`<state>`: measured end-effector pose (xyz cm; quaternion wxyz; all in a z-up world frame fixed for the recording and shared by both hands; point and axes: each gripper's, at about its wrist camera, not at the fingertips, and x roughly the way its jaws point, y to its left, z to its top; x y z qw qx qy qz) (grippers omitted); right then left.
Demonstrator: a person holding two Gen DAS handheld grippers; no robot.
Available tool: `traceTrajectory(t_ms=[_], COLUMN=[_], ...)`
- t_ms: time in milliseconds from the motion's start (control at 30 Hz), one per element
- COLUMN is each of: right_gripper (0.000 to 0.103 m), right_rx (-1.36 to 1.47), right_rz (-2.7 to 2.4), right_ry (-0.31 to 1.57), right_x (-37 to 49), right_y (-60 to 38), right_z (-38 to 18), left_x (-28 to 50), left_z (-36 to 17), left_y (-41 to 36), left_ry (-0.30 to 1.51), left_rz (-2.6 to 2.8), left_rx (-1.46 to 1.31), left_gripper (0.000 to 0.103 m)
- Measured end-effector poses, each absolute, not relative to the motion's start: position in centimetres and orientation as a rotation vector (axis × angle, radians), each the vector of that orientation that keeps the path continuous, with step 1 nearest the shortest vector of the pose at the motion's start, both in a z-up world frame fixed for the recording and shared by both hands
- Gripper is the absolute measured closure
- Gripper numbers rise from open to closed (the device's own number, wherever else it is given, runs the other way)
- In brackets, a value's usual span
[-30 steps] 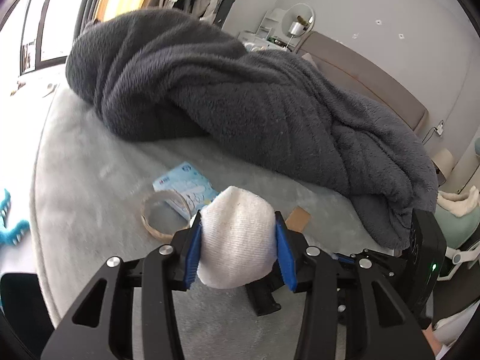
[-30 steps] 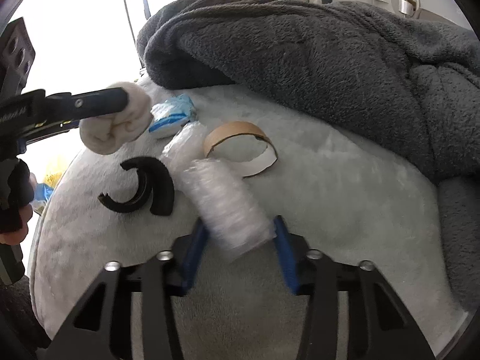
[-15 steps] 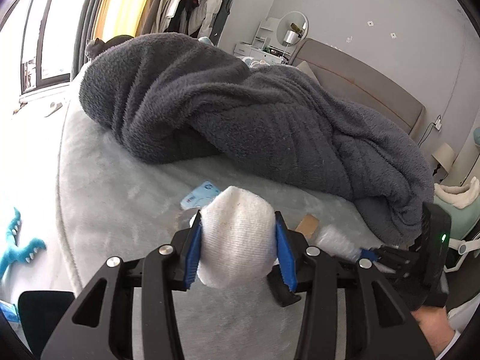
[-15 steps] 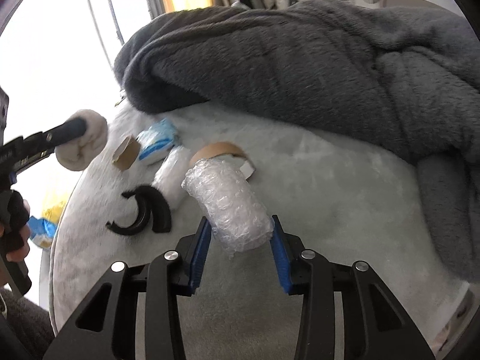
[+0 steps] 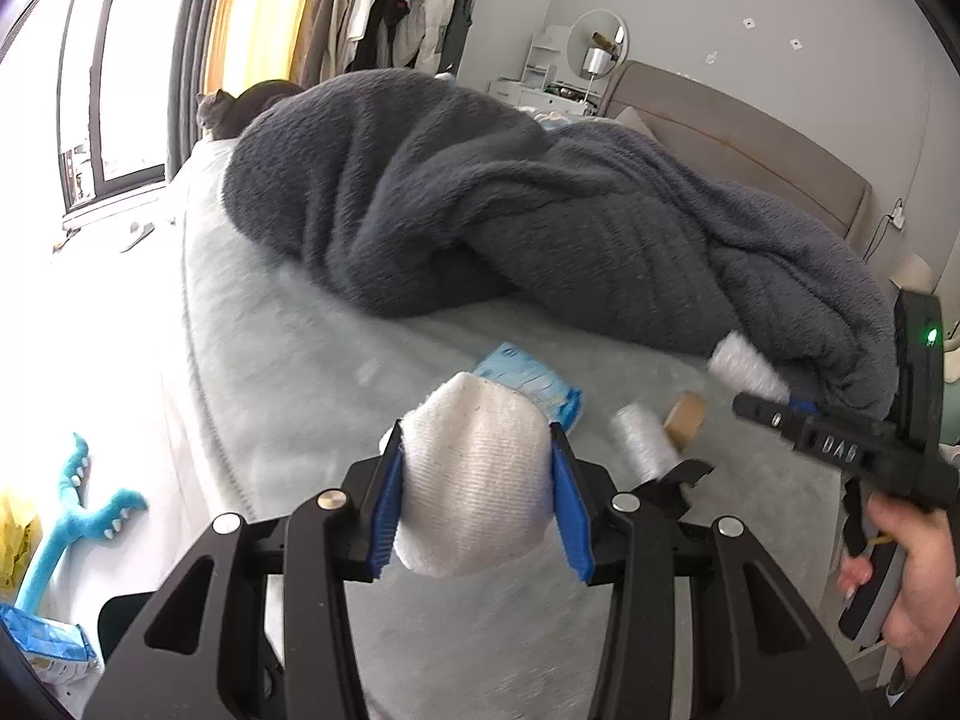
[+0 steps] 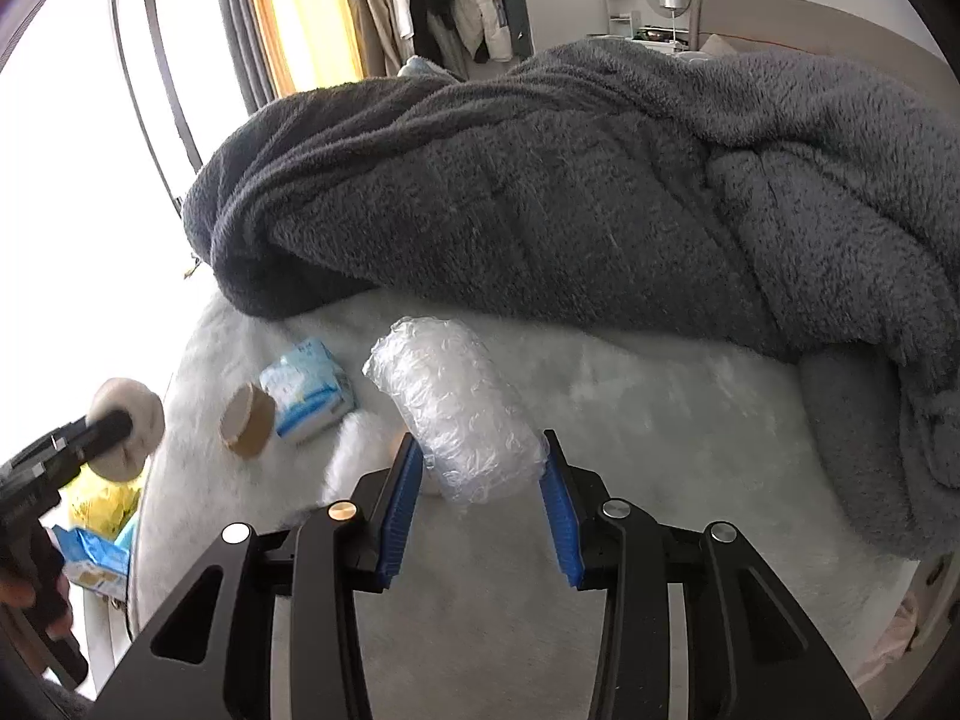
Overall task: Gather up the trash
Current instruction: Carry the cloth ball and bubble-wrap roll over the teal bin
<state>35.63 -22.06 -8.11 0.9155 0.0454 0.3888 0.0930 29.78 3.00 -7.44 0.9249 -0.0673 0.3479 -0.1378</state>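
Observation:
My left gripper (image 5: 474, 471) is shut on a white cloth wad (image 5: 474, 480) and holds it above the pale bed cover (image 5: 288, 360). My right gripper (image 6: 477, 456) is shut on a roll of bubble wrap (image 6: 462, 408), raised off the bed. On the cover beneath lie a blue tissue pack (image 6: 309, 390), a cardboard tube (image 6: 246, 420) and a second bubble-wrap roll (image 5: 639, 441). A black curved piece (image 5: 678, 480) shows partly behind my left fingers. The right gripper (image 5: 774, 405) appears at the right of the left wrist view, gripped by a hand (image 5: 912, 570).
A big dark grey blanket (image 6: 600, 180) is heaped across the bed behind the trash, with a grey cat (image 5: 216, 114) at its far end. On the floor by the bed's left edge lie a blue toy (image 5: 78, 516), a yellow bag (image 6: 102, 498) and a blue packet (image 6: 90, 558).
The right gripper has lifted the bubble-wrap roll up off the bed and rolled. The left gripper, still gripping the wad, has drawn away from the trash toward the bed's edge.

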Motion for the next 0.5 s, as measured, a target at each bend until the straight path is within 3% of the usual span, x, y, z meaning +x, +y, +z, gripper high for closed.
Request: traceTrajectory(t_ms=[500], right_gripper=[0.063], right_rx=[0.059], right_rz=[0.334], right_ry=[0.773], right_x=[36.5], right_y=[-13.3], right_z=[-6.5], left_x=[28.9], left_z=[-10.1], left_y=[9.6], left_ry=[0.817], left_rz=[-0.166], left_rx=[-0.152], left_gripper=[0.056])
